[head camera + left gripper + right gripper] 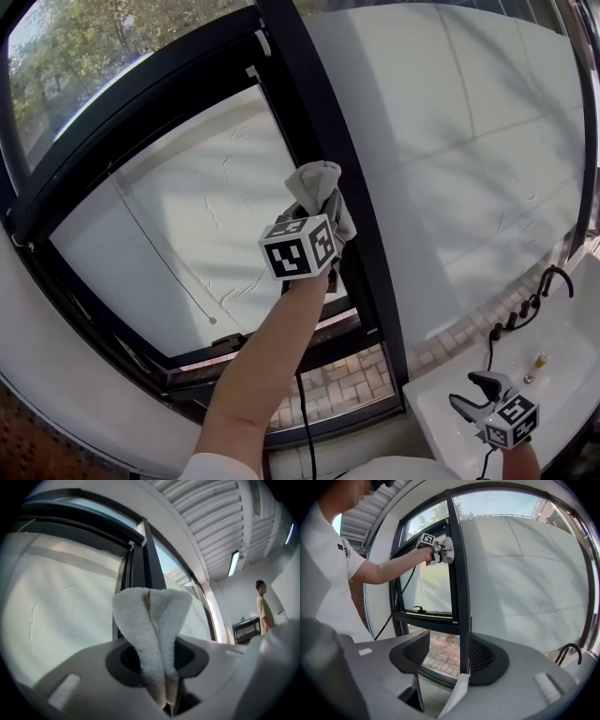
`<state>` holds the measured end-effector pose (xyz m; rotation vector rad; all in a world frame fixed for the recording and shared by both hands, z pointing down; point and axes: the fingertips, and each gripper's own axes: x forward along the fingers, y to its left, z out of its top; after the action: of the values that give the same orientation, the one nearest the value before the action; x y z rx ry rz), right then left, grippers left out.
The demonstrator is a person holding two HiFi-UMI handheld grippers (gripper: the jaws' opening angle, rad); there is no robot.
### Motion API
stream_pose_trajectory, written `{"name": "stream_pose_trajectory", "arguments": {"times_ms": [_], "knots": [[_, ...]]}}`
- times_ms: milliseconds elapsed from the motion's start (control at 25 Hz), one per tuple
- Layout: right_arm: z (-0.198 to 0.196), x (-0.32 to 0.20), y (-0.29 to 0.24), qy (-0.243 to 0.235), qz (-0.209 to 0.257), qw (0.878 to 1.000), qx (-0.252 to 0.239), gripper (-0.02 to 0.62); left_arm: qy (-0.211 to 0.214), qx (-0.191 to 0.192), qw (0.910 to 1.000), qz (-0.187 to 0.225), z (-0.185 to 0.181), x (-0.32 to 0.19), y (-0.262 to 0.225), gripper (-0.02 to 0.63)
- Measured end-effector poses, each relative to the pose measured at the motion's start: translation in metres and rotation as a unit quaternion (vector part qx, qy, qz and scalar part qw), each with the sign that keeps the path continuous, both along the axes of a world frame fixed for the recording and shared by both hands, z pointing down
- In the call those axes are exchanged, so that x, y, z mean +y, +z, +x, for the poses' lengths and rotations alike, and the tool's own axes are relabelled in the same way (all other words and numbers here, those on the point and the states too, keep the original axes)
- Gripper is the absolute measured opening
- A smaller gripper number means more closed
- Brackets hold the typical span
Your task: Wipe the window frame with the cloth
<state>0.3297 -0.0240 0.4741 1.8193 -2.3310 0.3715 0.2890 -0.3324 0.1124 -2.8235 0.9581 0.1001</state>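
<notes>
Left claw (157, 677) clamping cloth (152, 620), folded end sticking forward for rubbing window frame (309, 103) upright; right claw (476, 392) hanging open, empty, out of way.

A white basin (427, 417) is serving as the only carrying surface, sitting at the lower right just beside the foot of the dark window frame (375, 319). A black curved faucet (555, 275) is standing on its far rim, with small black knobs (513, 320) lining up beside it. A small yellowish object (541, 360), too small to identify, is resting in the bowl.
</notes>
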Motion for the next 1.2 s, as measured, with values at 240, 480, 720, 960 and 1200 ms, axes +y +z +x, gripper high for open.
{"name": "stream_pose_trajectory", "arguments": {"times_ms": [240, 480, 720, 960, 1200], "knots": [[-0.001, -0.008, -0.003, -0.006, 0.001, 1.0, -0.001, 0.247, -0.007, 0.016, 0.9988, 0.045, 0.001, -0.002, -0.081, 0.144], [0.003, -0.008, -0.003, -0.003, 0.001, 1.0, -0.003, 0.245, 0.007, 0.041, 0.9965, 0.073, 0.003, -0.003, -0.167, 0.147], [0.005, -0.007, -0.004, 0.004, 0.006, 1.0, -0.005, 0.247, 0.0, 0.064, 0.995, 0.077, -0.005, -0.003, -0.234, 0.149], [0.004, -0.006, -0.002, 0.007, 0.002, 1.0, -0.005, 0.247, 0.006, 0.048, 0.9957, 0.079, -0.003, -0.003, -0.239, 0.148], [-0.004, -0.008, -0.002, 0.0, -0.002, 1.0, -0.002, 0.245, 0.037, 0.05, 0.9944, 0.086, -0.01, 0.012, -0.231, 0.147]]}}
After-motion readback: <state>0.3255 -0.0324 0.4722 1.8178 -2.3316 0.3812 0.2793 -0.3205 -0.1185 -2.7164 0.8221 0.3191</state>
